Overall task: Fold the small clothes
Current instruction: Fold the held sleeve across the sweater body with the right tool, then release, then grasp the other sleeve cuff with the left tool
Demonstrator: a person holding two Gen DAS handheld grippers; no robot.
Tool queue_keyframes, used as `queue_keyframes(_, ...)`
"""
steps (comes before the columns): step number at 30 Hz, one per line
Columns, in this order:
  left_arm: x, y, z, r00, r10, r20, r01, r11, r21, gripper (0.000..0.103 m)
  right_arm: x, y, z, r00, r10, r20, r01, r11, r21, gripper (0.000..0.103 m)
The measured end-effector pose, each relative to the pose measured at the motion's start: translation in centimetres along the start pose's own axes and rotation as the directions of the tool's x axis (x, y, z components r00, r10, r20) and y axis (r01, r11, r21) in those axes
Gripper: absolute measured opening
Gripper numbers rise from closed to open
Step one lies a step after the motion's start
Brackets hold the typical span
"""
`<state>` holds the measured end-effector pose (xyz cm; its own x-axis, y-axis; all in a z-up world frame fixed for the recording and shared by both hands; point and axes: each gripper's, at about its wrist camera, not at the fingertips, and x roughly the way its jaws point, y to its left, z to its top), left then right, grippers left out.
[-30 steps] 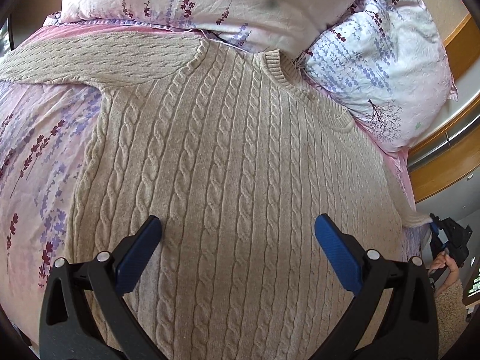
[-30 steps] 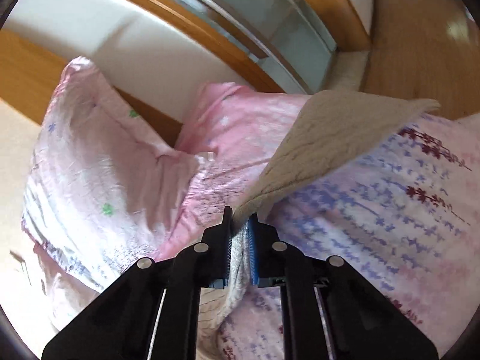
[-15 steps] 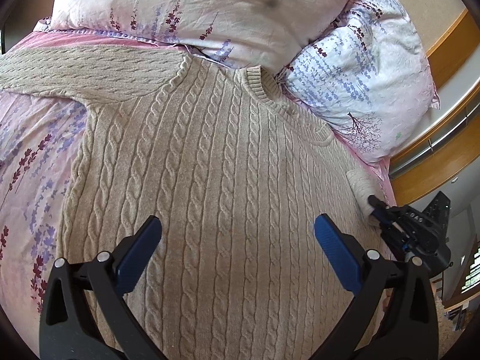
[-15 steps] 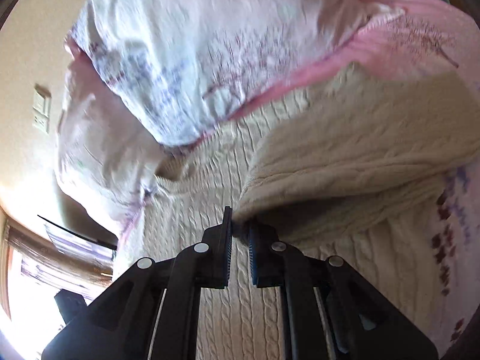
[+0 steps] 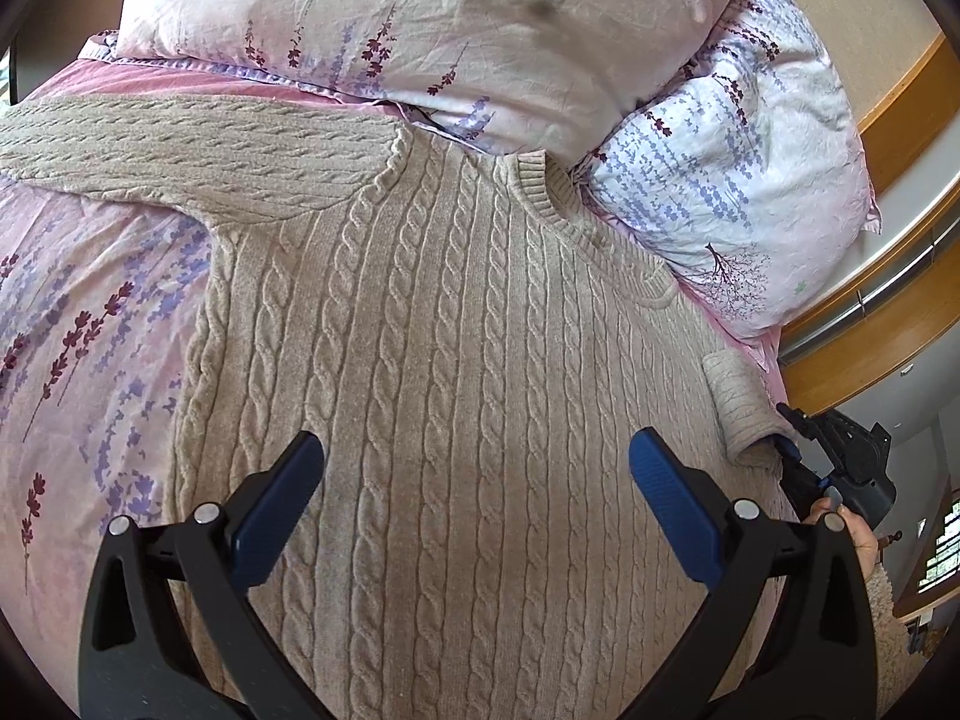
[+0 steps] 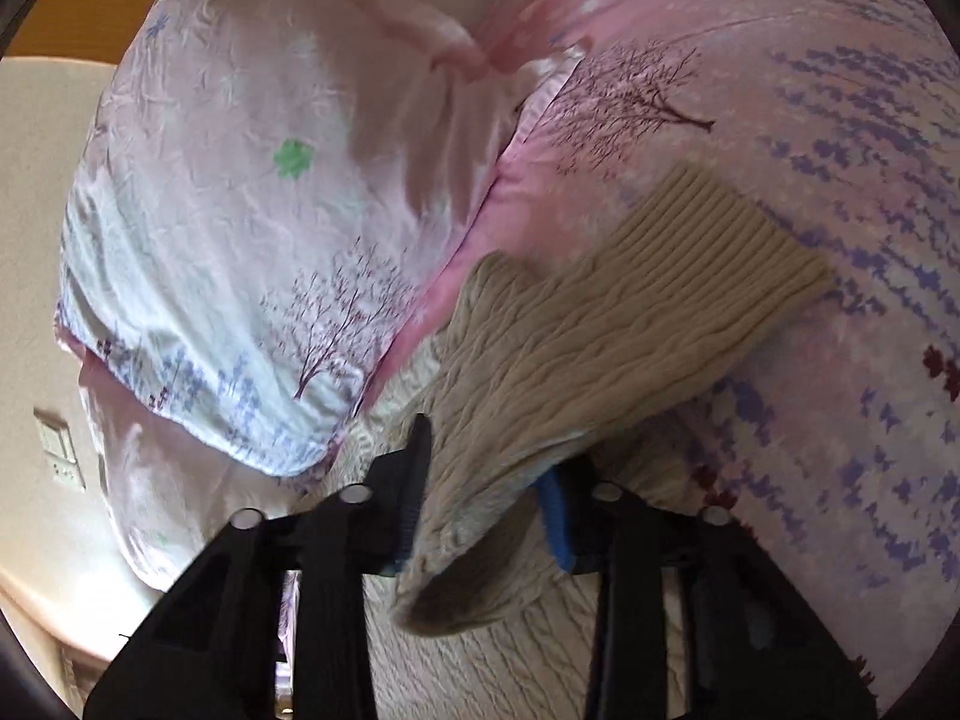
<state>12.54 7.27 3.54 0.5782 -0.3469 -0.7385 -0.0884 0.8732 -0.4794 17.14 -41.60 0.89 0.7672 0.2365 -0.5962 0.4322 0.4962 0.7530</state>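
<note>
A beige cable-knit sweater (image 5: 456, 360) lies flat on the bed, neck toward the pillows, one sleeve (image 5: 180, 150) stretched out to the left. My left gripper (image 5: 474, 480) is open and empty just above the sweater's body. The other sleeve (image 6: 600, 330) is folded back, its ribbed cuff (image 6: 720, 240) resting on the bedsheet. My right gripper (image 6: 486, 480) has its jaws parted around the fold of this sleeve, which lies loosely between them. The right gripper also shows in the left wrist view (image 5: 840, 462), at the sweater's right edge beside the folded sleeve (image 5: 738, 396).
Two floral pillows (image 5: 420, 18) (image 5: 738, 180) lie at the head of the bed, touching the sweater's neck. The pink floral bedsheet (image 5: 78, 330) shows left of the sweater. A wooden bed frame (image 5: 888, 324) runs along the right. A pillow (image 6: 240, 210) lies left of the right gripper.
The right gripper has opened, and the sleeve it pinched now lies loosely between its jaws, folded back near the sweater's right edge. The left gripper stayed open above the sweater's body.
</note>
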Motion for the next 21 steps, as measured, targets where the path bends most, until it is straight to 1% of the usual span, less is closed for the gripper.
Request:
queue_keyframes(1, -0.1, 0.3, 0.1, 1.000, -0.001, -0.001, 0.001, 1.000, -0.007, 0.101, -0.1, 0.9, -0.1, 1.000, -0.003, 0.024, 0.003, 0.999, -0.032, 0.010)
queue_keyframes(3, -0.2, 0.8, 0.4, 1.000, -0.003, -0.005, 0.003, 1.000, -0.025, 0.101, -0.4, 4.0, -0.9, 0.998, 0.027, 0.052, -0.019, 0.988, -0.154, 0.009)
queue_keyframes(4, -0.2, 1.1, 0.6, 1.000, -0.006, -0.005, 0.005, 0.999, -0.037, 0.101, -0.2, 5.9, -1.5, 0.998, 0.038, 0.049, -0.025, 0.973, -0.229, 0.009)
queue_keyframes(5, -0.3, 1.4, 0.7, 1.000, -0.008, -0.004, 0.008, 0.999, -0.049, 0.101, 0.1, 8.1, -2.6, 0.998, 0.053, 0.035, -0.040, 0.949, -0.313, 0.009)
queue_keyframes(7, -0.4, 1.8, 1.0, 1.000, -0.018, 0.000, 0.018, 0.997, -0.070, 0.101, 1.0, 12.0, -5.4, 0.996, 0.083, -0.024, -0.084, 0.883, -0.462, 0.009)
queue_keyframes(8, -0.5, 1.9, 1.1, 1.000, -0.022, 0.003, 0.022, 0.997, -0.077, 0.100, 1.6, 13.7, -7.0, 0.994, 0.087, -0.060, -0.105, 0.843, -0.528, 0.009)
queue_keyframes(9, -0.5, 2.0, 1.2, 1.000, -0.025, 0.006, 0.025, 0.996, -0.080, 0.098, 2.4, 15.2, -8.9, 0.992, 0.078, -0.101, -0.123, 0.797, -0.591, 0.009)
queue_keyframes(11, -0.6, 2.0, 1.5, 0.999, -0.032, 0.012, 0.033, 0.996, -0.086, 0.097, 4.7, 17.1, -12.9, 0.981, 0.013, -0.195, -0.145, 0.718, -0.681, 0.010)
queue_keyframes(12, -0.6, 2.1, 1.6, 0.999, -0.038, 0.015, 0.039, 0.995, -0.089, 0.096, 5.9, 17.6, -14.8, 0.968, -0.027, -0.251, -0.165, 0.684, -0.711, 0.014)
queue_keyframes(13, -0.6, 2.1, 1.7, 0.999, -0.044, 0.017, 0.045, 0.995, -0.092, 0.096, 7.0, 17.7, -16.6, 0.949, -0.068, -0.307, -0.190, 0.655, -0.732, 0.025)
queue_keyframes(14, -0.6, 2.1, 1.8, 0.999, -0.049, 0.017, 0.050, 0.994, -0.096, 0.095, 7.9, 17.7, -18.2, 0.931, -0.113, -0.346, -0.203, 0.626, -0.753, 0.032)
queue_keyframes(15, -0.5, 2.2, 2.0, 0.998, -0.054, 0.016, 0.055, 0.993, -0.101, 0.094, 8.4, 17.5, -19.4, 0.920, -0.151, -0.363, -0.205, 0.604, -0.770, 0.040)
queue_keyframes(16, -0.4, 2.2, 2.1, 0.998, -0.061, 0.013, 0.062, 0.992, -0.107, 0.093, 8.4, 17.2, -20.2, 0.910, -0.163, -0.382, -0.219, 0.593, -0.775, 0.041)
queue_keyframes(17, -0.2, 2.3, 2.2, 0.998, -0.068, 0.009, 0.069, 0.991, -0.114, 0.092, 8.0, 16.9, -20.5, 0.902, -0.155, -0.402, -0.238, 0.598, -0.766, 0.041)
queue_keyframes(18, 0.0, 2.3, 2.4, 0.997, -0.074, 0.004, 0.074, 0.990, -0.120, 0.091, 7.5, 16.4, -20.3, 0.897, -0.141, -0.419, -0.252, 0.616, -0.746, 0.041)
queue_keyframes(19, 0.3, 2.2, 2.5, 0.996, -0.084, -0.004, 0.083, 0.989, -0.125, 0.090, 7.0, 15.9, -19.7, 0.896, -0.126, -0.427, -0.254, 0.643, -0.723, 0.041)
queue_keyframes(20, 0.7, 2.1, 2.6, 0.995, -0.095, -0.016, 0.092, 0.987, -0.131, 0.086, 6.3, 15.2, -18.7, 0.897, -0.108, -0.429, -0.250, 0.677, -0.692, 0.041)
queue_keyframes(21, 1.2, 2.0, 2.8, 0.993, -0.112, -0.031, 0.107, 0.985, -0.137, 0.083, 5.6, 14.3, -17.4, 0.900, -0.083, -0.428, -0.241, 0.722, -0.648, 0.041)
